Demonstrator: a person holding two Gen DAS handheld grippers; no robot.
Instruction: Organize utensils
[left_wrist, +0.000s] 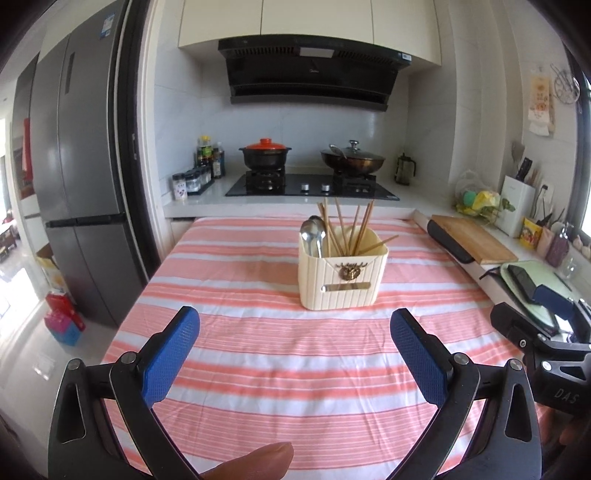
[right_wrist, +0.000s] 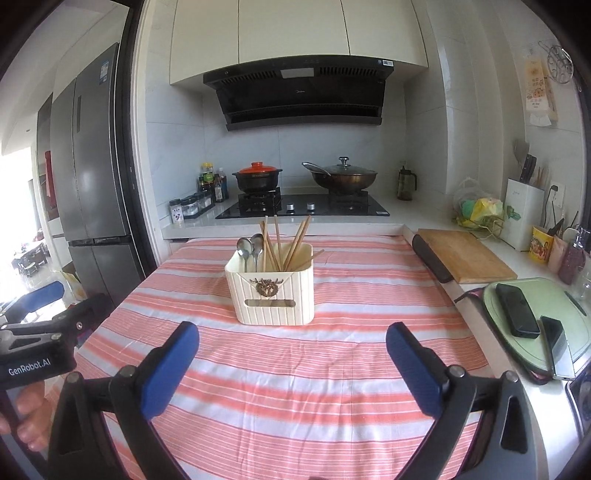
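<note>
Both claws stand wide apart and empty. The left gripper (left_wrist: 294, 345) and the right gripper (right_wrist: 292, 356) hover above the striped tablecloth (left_wrist: 258, 354), side by side, each angled down toward the table, nothing between the blue pads (right_wrist: 170, 369).

From either claw, the cream utensil holder (left_wrist: 341, 275) sits at twelve o'clock, well apart from the fingertips, upright on the cloth. Inside it: two metal spoons (left_wrist: 313, 232) at its nine o'clock side, bowls up, and a spread of wooden chopsticks (left_wrist: 347, 225) filling the rest. One chopstick (left_wrist: 382, 243) leans low over the rim toward three o'clock. No loose utensils are visible on the cloth; in my judgement the sorting is done or nearly so.

Risks noted:
- The low-leaning chopstick could tip out if the holder is bumped or shifted.
- The holder stands on loose fabric; a claw dragging the cloth would likely slide or topple it.
- The two tools are close together; a careless sweep could knock one against the other.

At three o'clock on the counter, a wooden cutting board (right_wrist: 467, 256), and a green tray (right_wrist: 569, 314) carrying a dark phone (right_wrist: 517, 312).
</note>
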